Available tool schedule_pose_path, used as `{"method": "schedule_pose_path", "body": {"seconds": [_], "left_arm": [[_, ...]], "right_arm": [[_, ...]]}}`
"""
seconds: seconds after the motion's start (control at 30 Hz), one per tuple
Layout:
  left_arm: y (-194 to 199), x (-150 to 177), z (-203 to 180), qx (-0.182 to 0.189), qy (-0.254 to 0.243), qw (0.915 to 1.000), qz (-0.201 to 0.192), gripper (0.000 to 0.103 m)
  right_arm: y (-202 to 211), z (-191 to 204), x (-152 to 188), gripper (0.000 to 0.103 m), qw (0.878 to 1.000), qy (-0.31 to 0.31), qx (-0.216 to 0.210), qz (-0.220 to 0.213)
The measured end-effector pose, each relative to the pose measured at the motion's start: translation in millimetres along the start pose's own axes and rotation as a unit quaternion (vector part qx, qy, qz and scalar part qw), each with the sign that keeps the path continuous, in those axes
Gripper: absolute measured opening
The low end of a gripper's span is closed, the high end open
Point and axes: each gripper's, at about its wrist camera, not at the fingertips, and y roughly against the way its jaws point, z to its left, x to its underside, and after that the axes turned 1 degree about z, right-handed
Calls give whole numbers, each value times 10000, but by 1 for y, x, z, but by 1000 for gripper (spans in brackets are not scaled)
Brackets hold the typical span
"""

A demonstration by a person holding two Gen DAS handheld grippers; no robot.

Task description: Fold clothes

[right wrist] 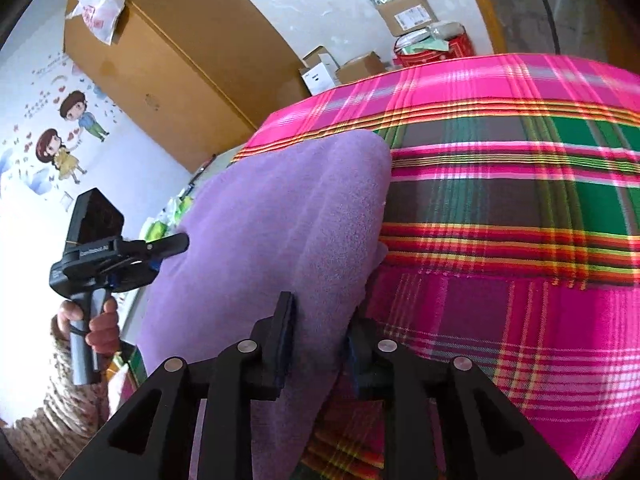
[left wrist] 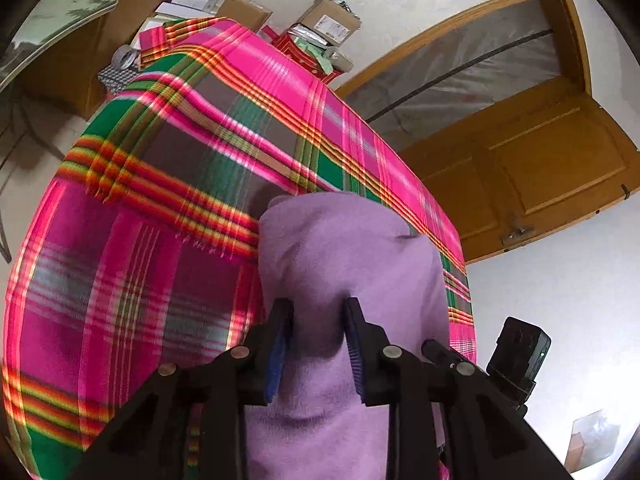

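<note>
A purple fleece garment [left wrist: 352, 256] is held up over a table covered with a pink, green and red plaid cloth [left wrist: 168, 152]. My left gripper [left wrist: 318, 320] is shut on the garment's near edge, fabric pinched between its blue-padded fingers. My right gripper [right wrist: 320, 320] is shut on the same purple garment [right wrist: 280, 208], which bulges between both grips. The left gripper also shows in the right wrist view [right wrist: 160, 248], held by a hand at the garment's left side. The right gripper's body shows in the left wrist view [left wrist: 516, 352], at the right.
Cardboard boxes [left wrist: 328, 20] and a red bag [left wrist: 296, 46] stand behind the table by the wall. A wooden door [left wrist: 532, 160] is at the right. A large brown box [right wrist: 168, 60] stands left of the table. A roll of tape [left wrist: 124, 56] lies at the table's far corner.
</note>
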Motion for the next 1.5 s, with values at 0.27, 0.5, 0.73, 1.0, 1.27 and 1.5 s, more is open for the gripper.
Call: {"method": "schedule_pose_path", "body": {"seconds": [0.27, 0.5, 0.73, 1.0, 1.27, 1.5], "left_arm": [[21, 34, -1, -118, 18, 9999, -59, 34], [36, 70, 9, 156, 145, 9997, -75, 33], [40, 93, 16, 167, 239, 9996, 61, 33], [54, 117, -10, -449, -209, 9985, -222, 33], [49, 157, -55, -1697, -958, 9775, -807, 33], [36, 167, -60, -2364, -958, 9606, -1101, 33]], "right_arm": [[28, 19, 17, 28, 9979, 166, 483, -407], [47, 44, 56, 28, 9958, 630, 351, -557], [43, 48, 87, 28, 9965, 538, 545, -335], [53, 63, 115, 28, 9933, 661, 939, -144], [41, 96, 129, 28, 9851, 1108, 1319, 2], [29, 104, 137, 34, 9810, 851, 1741, -9]]}}
